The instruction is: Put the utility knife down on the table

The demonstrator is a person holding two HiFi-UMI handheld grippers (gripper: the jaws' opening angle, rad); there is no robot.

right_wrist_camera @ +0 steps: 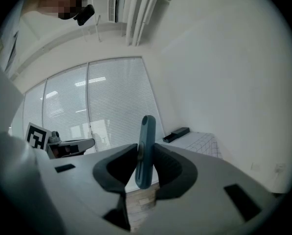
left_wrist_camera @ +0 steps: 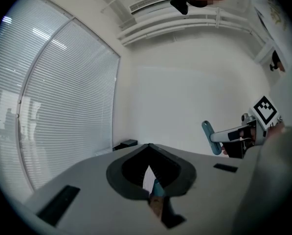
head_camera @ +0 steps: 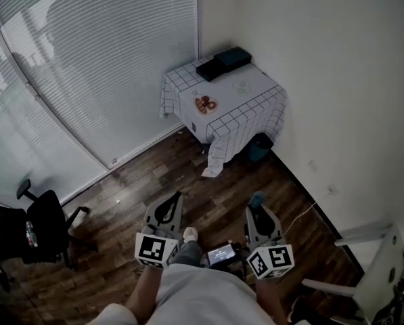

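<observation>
My right gripper (head_camera: 256, 207) is shut on a blue utility knife (head_camera: 256, 199), which stands upright between its pads (right_wrist_camera: 163, 165); the knife (right_wrist_camera: 145, 151) sticks up above the jaws. The left gripper (head_camera: 178, 197) is shut, its fingertips meeting, with nothing held between them (left_wrist_camera: 149, 146). Across the room, the table (head_camera: 256, 90) with a white checked cloth stands in the corner, well away from both grippers. From the left gripper view, the knife (left_wrist_camera: 208, 137) shows in the right gripper at the right side.
On the table lie two black boxes (head_camera: 223, 62) and a plate of reddish items (head_camera: 206, 104). A dark blue bin (head_camera: 259, 147) sits under it. An office chair (head_camera: 42, 225) is at the left, white furniture (head_camera: 377, 263) at the right. Window blinds (head_camera: 86, 59) line the left wall.
</observation>
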